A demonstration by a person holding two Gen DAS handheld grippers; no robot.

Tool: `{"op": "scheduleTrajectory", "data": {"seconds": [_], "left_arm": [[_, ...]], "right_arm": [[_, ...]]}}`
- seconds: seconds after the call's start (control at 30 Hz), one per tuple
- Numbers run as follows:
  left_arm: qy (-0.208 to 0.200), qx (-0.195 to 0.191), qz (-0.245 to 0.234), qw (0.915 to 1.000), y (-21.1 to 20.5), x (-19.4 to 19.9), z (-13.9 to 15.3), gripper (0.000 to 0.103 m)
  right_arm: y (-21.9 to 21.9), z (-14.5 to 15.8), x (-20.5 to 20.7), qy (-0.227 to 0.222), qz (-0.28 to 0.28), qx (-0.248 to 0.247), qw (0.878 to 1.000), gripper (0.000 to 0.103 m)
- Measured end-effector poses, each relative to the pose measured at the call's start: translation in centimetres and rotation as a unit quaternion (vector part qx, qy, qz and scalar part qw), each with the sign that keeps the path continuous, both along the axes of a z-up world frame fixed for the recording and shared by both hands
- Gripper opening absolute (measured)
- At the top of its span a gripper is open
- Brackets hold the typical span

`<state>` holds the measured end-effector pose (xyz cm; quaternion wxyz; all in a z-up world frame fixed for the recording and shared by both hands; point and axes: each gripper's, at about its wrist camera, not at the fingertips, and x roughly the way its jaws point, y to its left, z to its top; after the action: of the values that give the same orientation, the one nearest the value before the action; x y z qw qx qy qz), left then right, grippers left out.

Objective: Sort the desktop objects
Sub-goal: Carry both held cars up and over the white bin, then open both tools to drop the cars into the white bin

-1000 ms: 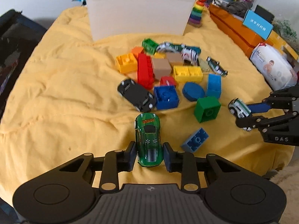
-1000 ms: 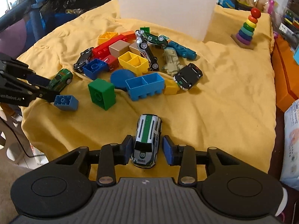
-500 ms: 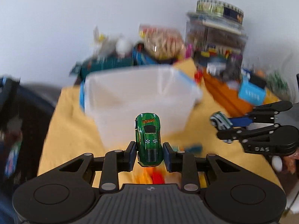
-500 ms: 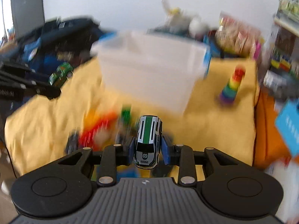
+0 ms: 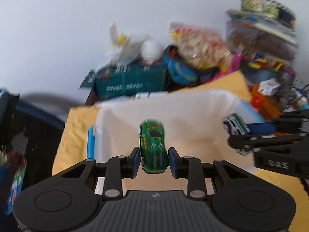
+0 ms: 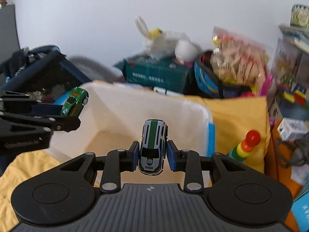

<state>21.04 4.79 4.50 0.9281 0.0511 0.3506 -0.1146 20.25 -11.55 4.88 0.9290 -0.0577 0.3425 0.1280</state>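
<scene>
Two toy cars over the white bin (image 6: 193, 112)
Left gripper (image 5: 154, 159) pinches the green car (image 5: 153, 147), right gripper (image 6: 152, 155) the silver car (image 6: 153, 147); what the bin holds I cannot tell.

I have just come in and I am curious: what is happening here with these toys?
A person is sorting toys with two hand-held grippers. The left gripper holds a green toy car, the right gripper a silver car with a green stripe. Both cars hang above the open white plastic bin; neither is released yet.
</scene>
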Motion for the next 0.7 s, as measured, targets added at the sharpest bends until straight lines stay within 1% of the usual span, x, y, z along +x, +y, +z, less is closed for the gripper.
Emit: {"op": "scheduleTrajectory", "data": {"seconds": [0.07,0.1,0.2,0.27,0.3,0.33,0.37,0.4,0.43,0.47,0.53,0.6,0.67,0.7], "left_arm": [[0.005,-0.007,0.002,1.0,0.7,-0.1,-0.4,0.04],[0.002,-0.007,0.001,1.0,0.8,-0.3,-0.3,0.043],[-0.015,-0.009,-0.004,0.9998,0.9,-1.8,0.8,0.044],[-0.033,-0.024,-0.006,0.9991,1.1,-3.6,1.8,0.047],[-0.039,-0.033,-0.01,0.9986,1.1,-4.3,2.1,0.053],[-0.044,-0.041,-0.02,0.998,0.9,-5.5,2.3,0.06],[-0.044,-0.045,-0.032,0.9975,0.6,-6.9,2.2,0.062],[-0.042,-0.049,-0.047,0.9968,0.3,-8.1,1.9,0.063],[-0.036,-0.053,-0.072,0.9954,-0.1,-9.6,1.3,0.063],[-0.029,-0.05,-0.097,0.9936,-0.6,-11.1,0.6,0.063],[-0.01,-0.023,-0.131,0.9911,-1.9,-13.6,-1.3,0.063],[0.004,-0.003,-0.164,0.9865,-3.1,-15.4,-3.2,0.063],[0.022,0.017,-0.182,0.983,-4.1,-16.8,-5.1,0.063],[0.027,0.023,-0.188,0.9816,-4.4,-17.2,-5.7,0.063]], "right_arm": [[0.1,-0.7,-0.1,0.012,-0.004,0.003,1.0,0.036],[0.1,-0.9,-0.3,0.011,-0.005,0.005,1.0,0.036],[0.1,-0.7,-0.6,0.003,0.0,0.004,1.0,0.038],[-0.2,0.0,-1.2,-0.012,0.001,0.013,1.0,0.038],[-0.4,0.5,-1.9,-0.022,0.002,0.017,1.0,0.039],[-0.4,1.0,-2.3,-0.029,0.004,0.019,0.999,0.039],[-0.7,1.3,-2.9,-0.035,0.006,0.026,0.999,0.043],[-1.0,1.5,-3.5,-0.04,0.01,0.034,0.999,0.046],[-1.4,1.8,-4.2,-0.043,0.017,0.036,0.998,0.053],[-1.7,1.9,-4.9,-0.044,0.023,0.032,0.998,0.055],[-2.3,1.9,-6.7,-0.052,0.032,0.008,0.998,0.055],[-2.8,1.4,-7.7,-0.048,0.034,-0.018,0.998,0.055],[-3.4,0.4,-9.0,-0.032,0.032,-0.026,0.999,0.055],[-3.7,-0.2,-9.7,-0.016,0.026,-0.024,0.999,0.055]]}}
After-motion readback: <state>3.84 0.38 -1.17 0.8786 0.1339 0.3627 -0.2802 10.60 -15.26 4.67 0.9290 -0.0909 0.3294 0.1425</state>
